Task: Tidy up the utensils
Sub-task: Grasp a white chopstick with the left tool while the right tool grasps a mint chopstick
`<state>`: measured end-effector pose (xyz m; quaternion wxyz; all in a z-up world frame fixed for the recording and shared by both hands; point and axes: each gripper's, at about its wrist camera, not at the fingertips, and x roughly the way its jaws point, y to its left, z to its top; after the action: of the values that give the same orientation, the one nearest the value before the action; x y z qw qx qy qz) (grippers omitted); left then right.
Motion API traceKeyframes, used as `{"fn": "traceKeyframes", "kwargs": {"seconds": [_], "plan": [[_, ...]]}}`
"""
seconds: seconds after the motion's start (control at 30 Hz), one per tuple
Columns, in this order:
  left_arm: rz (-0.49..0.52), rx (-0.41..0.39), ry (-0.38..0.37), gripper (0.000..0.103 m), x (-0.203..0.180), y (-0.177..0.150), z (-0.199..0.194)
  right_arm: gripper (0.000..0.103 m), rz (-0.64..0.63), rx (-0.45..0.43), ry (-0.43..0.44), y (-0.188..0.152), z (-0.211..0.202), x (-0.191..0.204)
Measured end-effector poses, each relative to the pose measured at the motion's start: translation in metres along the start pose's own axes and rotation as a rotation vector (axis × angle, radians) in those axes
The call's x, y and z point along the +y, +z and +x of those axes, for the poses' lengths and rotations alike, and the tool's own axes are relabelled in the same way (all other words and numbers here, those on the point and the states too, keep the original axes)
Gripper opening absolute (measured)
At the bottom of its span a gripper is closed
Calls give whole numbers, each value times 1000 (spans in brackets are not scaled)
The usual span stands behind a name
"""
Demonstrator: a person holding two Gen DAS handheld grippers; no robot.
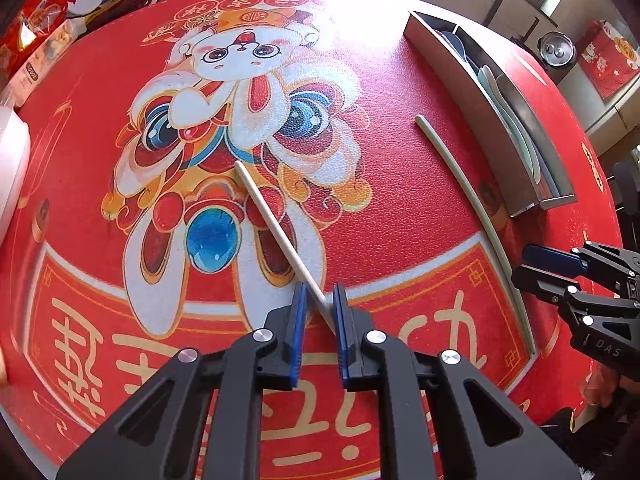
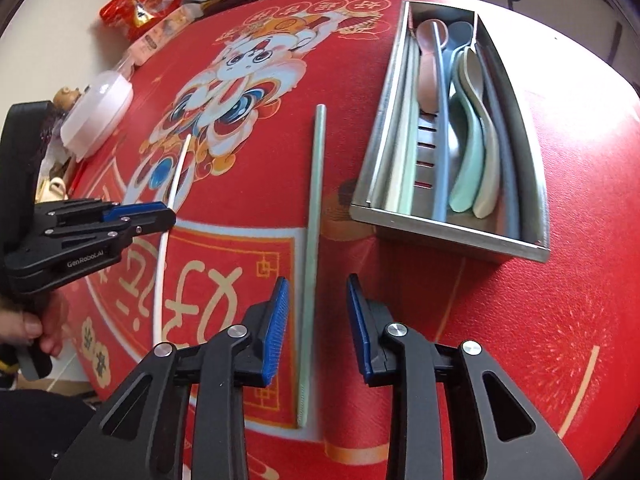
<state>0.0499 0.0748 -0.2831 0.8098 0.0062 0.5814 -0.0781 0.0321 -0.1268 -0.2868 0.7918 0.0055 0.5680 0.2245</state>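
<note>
A white chopstick (image 1: 276,232) lies slantwise on the red mat, and its near end runs between the blue pads of my left gripper (image 1: 320,294), which pinch it. The right wrist view shows that gripper (image 2: 170,216) at the left, closed on the white chopstick (image 2: 178,172). A pale green chopstick (image 2: 314,220) lies lengthwise on the mat. My right gripper (image 2: 316,300) straddles its near part with both pads clear of it. In the left wrist view the right gripper (image 1: 522,264) sits over the green chopstick (image 1: 468,184). A steel tray (image 2: 440,236) holds spoons and chopsticks.
The red printed mat (image 2: 520,320) covers a round table. The steel tray (image 1: 480,112) stands at its far right. A white lidded container (image 2: 98,112) and snack bags (image 2: 144,4) sit at the left edge. A person's hand (image 2: 32,324) grips the left tool.
</note>
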Motion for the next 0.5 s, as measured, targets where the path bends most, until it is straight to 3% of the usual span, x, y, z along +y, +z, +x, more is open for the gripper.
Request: {"fn": "traceKeyframes", "kwargs": {"seconds": [0.23,0.37,0.5], "plan": [[-34,-12,-23,13,22,2,-2,12,-86,-18,-89,11,14,21],[-77,-34,-62,13,29,-2,-4,9,-127,-8,-87,15,19,32],[-136,-43,-153,13,33,-16,-7,8,-162,13,-58,14,22,45]]}}
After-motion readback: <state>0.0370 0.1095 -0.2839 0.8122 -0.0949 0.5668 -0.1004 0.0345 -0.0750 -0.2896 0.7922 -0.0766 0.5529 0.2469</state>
